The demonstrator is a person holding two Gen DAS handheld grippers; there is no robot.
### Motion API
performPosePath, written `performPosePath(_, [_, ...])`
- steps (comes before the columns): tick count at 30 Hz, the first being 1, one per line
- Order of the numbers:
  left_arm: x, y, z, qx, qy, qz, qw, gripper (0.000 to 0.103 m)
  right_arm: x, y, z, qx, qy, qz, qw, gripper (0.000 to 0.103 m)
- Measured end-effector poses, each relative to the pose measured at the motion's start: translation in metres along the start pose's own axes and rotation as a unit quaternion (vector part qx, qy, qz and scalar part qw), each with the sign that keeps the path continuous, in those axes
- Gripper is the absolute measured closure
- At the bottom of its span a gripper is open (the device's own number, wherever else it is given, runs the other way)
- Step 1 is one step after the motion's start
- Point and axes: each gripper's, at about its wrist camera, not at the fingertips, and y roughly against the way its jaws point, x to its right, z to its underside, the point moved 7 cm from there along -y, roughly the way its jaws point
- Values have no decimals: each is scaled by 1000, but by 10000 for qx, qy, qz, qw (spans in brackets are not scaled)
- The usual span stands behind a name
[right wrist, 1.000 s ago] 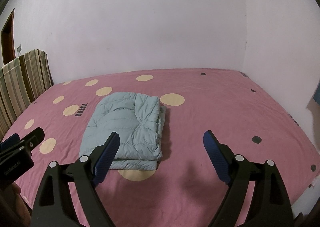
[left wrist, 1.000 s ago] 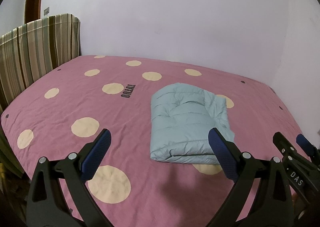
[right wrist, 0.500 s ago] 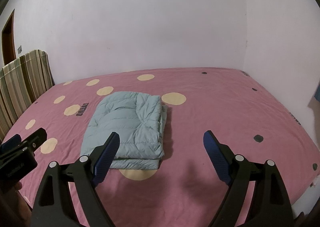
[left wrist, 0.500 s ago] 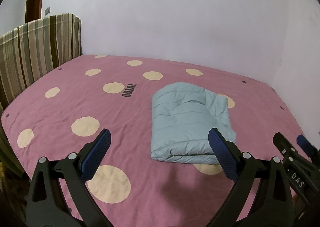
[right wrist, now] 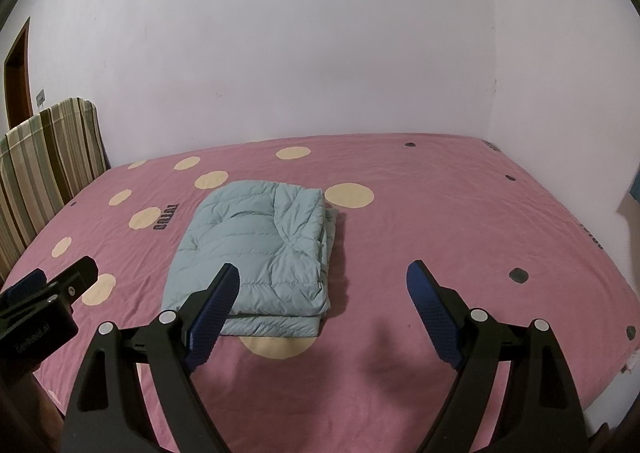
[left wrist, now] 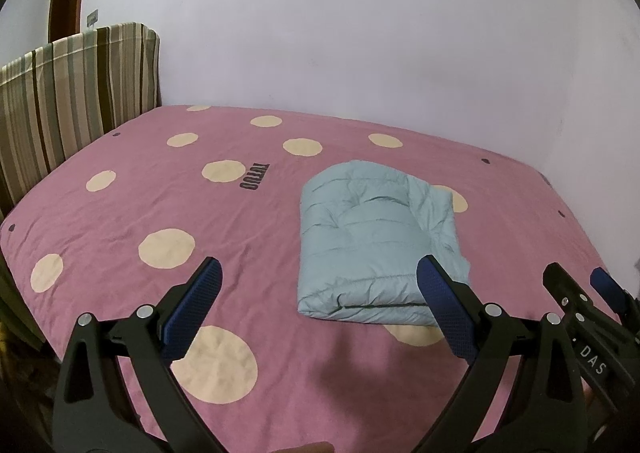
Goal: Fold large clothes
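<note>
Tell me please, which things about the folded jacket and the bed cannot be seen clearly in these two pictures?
- Folded jacket: its near right corner is hidden in the left wrist view by a finger of the left hand-held gripper.
- In the right wrist view a finger of the right hand-held gripper covers its near left part.
- Dark lettering on the pink sheet: too small to read surely.

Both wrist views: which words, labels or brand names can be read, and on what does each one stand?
"TUTUO": dark letters printed on the pink bedsheet, beside a cream dot, at and.
"DAS": white letters on the right gripper, the rest cut off.
White print on the left gripper: too blurred to read.
Dark print at the sheet's right edge: too distorted to read.
</note>
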Motion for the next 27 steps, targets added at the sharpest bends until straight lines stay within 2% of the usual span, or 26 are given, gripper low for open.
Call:
performPosePath(24, [4, 0, 1, 0, -41, 53, 10000, 5, -1, -1, 0, -30, 9, -21, 10000, 19])
performPosePath(27, [5, -2, 1, -14, -62, 63, 10000, 2, -1, -3, 1, -47, 14, -31, 10000, 19])
